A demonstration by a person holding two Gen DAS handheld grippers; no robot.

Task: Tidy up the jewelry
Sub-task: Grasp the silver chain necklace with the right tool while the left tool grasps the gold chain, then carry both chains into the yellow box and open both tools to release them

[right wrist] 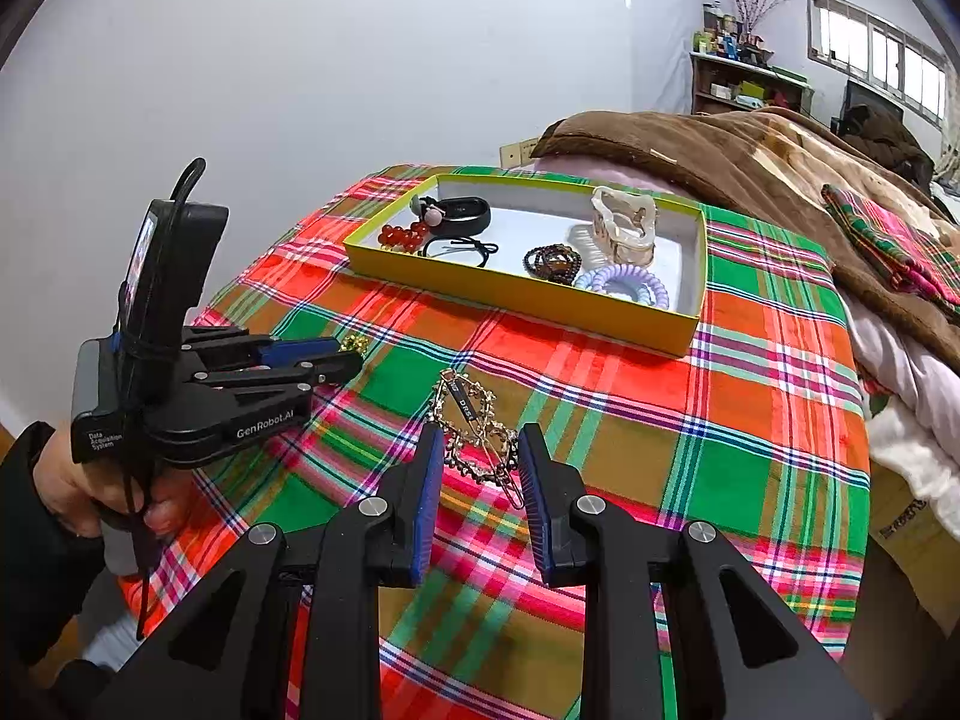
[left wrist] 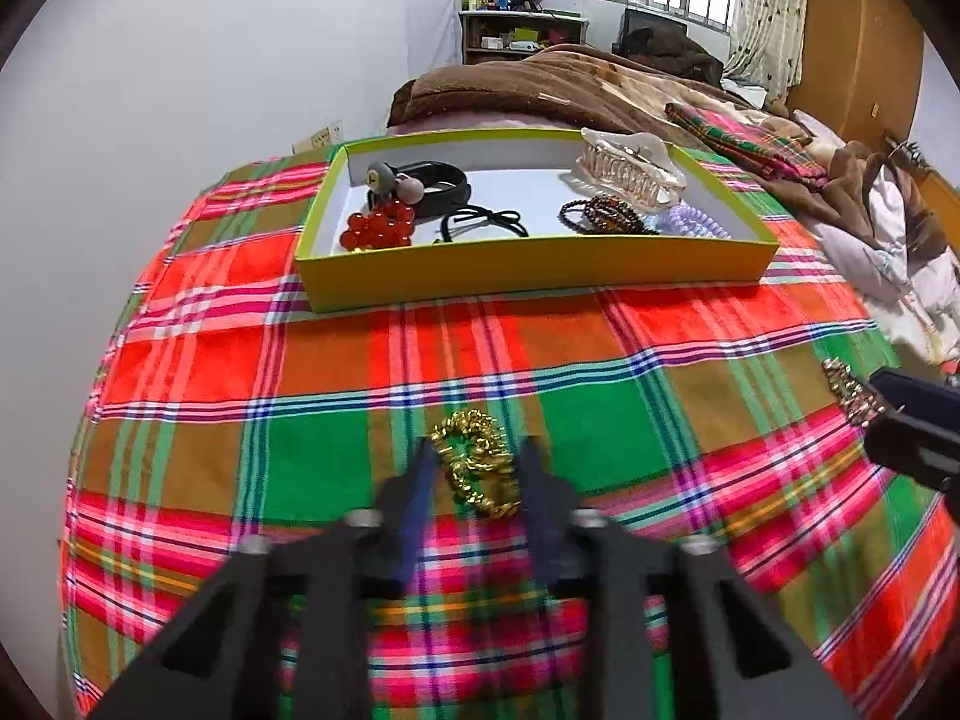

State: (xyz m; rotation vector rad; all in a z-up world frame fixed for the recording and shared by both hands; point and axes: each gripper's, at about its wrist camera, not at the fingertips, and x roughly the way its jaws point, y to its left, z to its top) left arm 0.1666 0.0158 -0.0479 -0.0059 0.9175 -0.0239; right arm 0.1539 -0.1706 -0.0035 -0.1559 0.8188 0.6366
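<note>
Both tongs stand wide and empty over the plaid table [left wrist: 600, 330]: the left tongs [left wrist: 477, 462] bracket a gold hair tie [left wrist: 477, 462], the right tongs [right wrist: 480, 450] bracket an ornate hair clip [right wrist: 477, 432]. The yellow box [right wrist: 522, 300] of sorted jewelry lies toward 12 o'clock. The flat, thin clip may slip out or snag the cloth if the pads close above it.

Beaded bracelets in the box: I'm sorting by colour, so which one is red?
The red bead bracelet at the box's left end, beside the black band; the other beaded one is dark brown.
</note>
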